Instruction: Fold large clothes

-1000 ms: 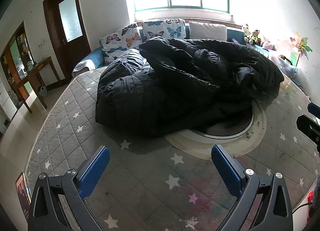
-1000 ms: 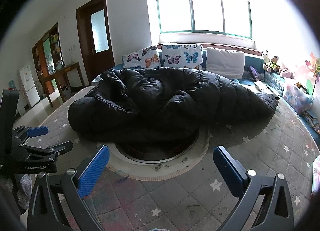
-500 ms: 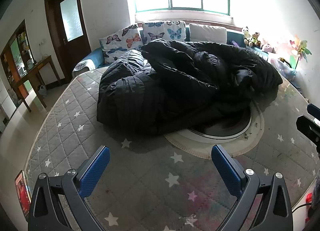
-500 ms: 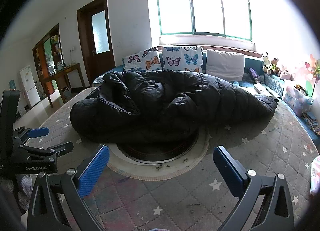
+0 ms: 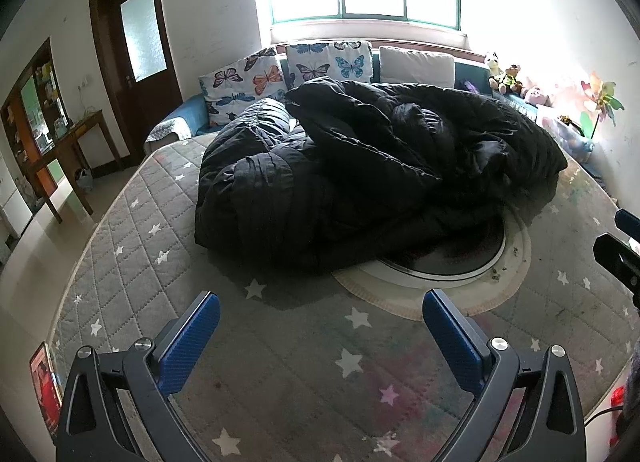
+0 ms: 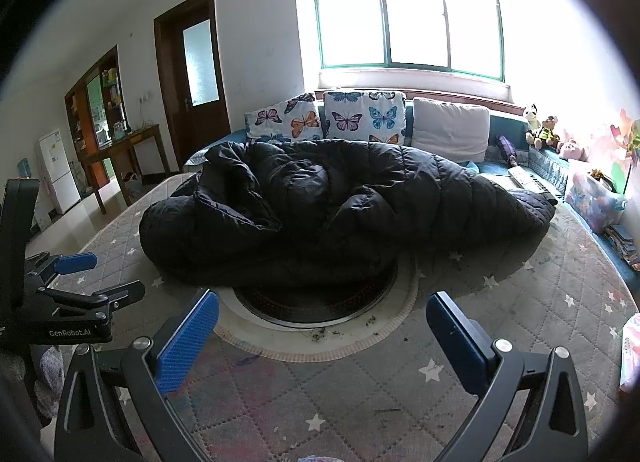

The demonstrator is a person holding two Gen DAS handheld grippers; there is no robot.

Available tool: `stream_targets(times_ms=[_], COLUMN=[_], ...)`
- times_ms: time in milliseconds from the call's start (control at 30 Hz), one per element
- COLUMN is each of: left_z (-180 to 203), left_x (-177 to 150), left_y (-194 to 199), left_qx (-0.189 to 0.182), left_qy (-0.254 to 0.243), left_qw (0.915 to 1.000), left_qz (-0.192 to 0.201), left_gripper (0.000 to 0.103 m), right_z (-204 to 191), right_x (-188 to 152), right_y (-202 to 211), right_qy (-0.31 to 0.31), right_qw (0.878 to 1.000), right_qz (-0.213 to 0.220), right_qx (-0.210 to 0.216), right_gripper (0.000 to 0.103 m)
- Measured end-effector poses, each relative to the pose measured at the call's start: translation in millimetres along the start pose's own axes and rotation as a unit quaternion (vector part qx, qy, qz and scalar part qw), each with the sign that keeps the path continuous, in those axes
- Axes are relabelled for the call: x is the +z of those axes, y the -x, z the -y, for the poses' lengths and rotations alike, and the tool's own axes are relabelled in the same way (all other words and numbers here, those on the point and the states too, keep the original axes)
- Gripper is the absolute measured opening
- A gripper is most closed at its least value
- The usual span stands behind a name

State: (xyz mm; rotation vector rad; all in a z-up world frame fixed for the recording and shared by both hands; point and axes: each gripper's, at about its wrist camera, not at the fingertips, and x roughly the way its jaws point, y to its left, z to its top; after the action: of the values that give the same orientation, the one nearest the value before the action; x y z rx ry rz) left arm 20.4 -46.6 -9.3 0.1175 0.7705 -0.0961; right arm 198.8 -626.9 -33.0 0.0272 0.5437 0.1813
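Behind black coat [image 6: 340,213], butterfly cushions [image 6: 324,115]

Ahead of your grippers: grey star-patterned quilted cover [image 5: 132,262] with a round cream-rimmed opening [image 6: 320,338]; beyond, butterfly-print cushions [image 6: 360,117], green-framed window [image 6: 408,17], brown wooden door [image 5: 136,57] far left.

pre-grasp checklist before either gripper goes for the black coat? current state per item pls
1. Left gripper open, nothing between its fingers: ok.
2. Right gripper open, nothing held: ok.
3. Black puffer coat laid flat for folding: not ok, it lies bunched in a heap.
4. Bare quilted star cover between both grippers and coat: ok.
5. Coat clear of the round inset in the surface: not ok, it overlaps the far part.
6. Hem, collar or sleeve ends identifiable: cannot tell.
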Motion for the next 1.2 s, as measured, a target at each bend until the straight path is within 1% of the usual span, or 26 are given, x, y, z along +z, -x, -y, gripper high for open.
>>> stream_targets(times_ms=[200, 400, 500, 600, 667, 700, 800, 833, 967, 1033, 1067, 1100, 1133, 1167, 1200], left_z=[-10, -32, -43, -53, -56, -58, -60, -59, -56, -57, -57, -56, -55, -52, -48], left_x=[15, 46, 63, 82, 94, 100, 119, 123, 147, 156, 161, 164, 167, 169, 170], left_y=[-5, -15, -22, -34, -43, -48, -66, -72, -104, -123, -132, -139, -147, -154, -162], left_qx=[0.0, -0.002, 0.002, 0.003, 0.001, -0.002, -0.031, -0.036, -0.059, -0.077, -0.094, -0.104, -0.114, -0.12, -0.127], left_qy=[-0.003, -0.001, -0.003, -0.007, -0.009, -0.009, -0.01, -0.011, -0.017, -0.007, -0.002, 0.002, 0.005, 0.003, -0.002], left_qw=[1.0, 0.9999, 0.9998, 0.9997, 0.9997, 0.9998, 0.9994, 0.9992, 0.9981, 0.9969, 0.9953, 0.9942, 0.9928, 0.9918, 0.9905], left_qz=[0.006, 0.015, 0.021, 0.023, 0.021, 0.018, 0.013, 0.011, 0.001, -0.016, -0.025, -0.031, -0.037, -0.043, -0.053], left_gripper=[0.103, 0.103, 0.103, 0.103, 0.103, 0.103, 0.103, 0.103, 0.103, 0.103, 0.103, 0.101, 0.09, 0.081, 0.061], right_z=[1, 11, 17, 24, 30, 34, 47, 49, 49, 46, 45, 43, 41, 41, 42], right_x=[5, 24, 39, 49, 55, 58, 68, 68, 68, 67, 68, 67, 66, 64, 63], right_y=[-8, -20, -33, -49, -64, -72, -99, -104, -132, -143, -147, -149, -152, -153, -154], right_qy=[0.009, 0.024, 0.042, 0.047, 0.048, 0.044, 0.014, 0.008, -0.013, -0.012, -0.006, 0.004, 0.017, 0.025, 0.029], right_qw=[1.0, 0.999, 0.999, 0.998, 0.997, 0.997, 0.995, 0.994, 0.989, 0.988, 0.988, 0.988, 0.988, 0.988, 0.987], right_qz=[-0.01, -0.021, -0.029, -0.044, -0.055, -0.064, -0.095, -0.102, -0.138, -0.147, -0.148, -0.149, -0.152, -0.154, -0.158], right_qx=[-0.001, 0.01, 0.007, 0.017, 0.009, 0.009, 0.032, 0.037, 0.06, 0.055, 0.05, 0.036, 0.013, -0.001, -0.006], right_gripper=[0.103, 0.103, 0.103, 0.103, 0.103, 0.103, 0.099, 0.098, 0.09, 0.084, 0.081, 0.075, 0.067, 0.055, 0.051])
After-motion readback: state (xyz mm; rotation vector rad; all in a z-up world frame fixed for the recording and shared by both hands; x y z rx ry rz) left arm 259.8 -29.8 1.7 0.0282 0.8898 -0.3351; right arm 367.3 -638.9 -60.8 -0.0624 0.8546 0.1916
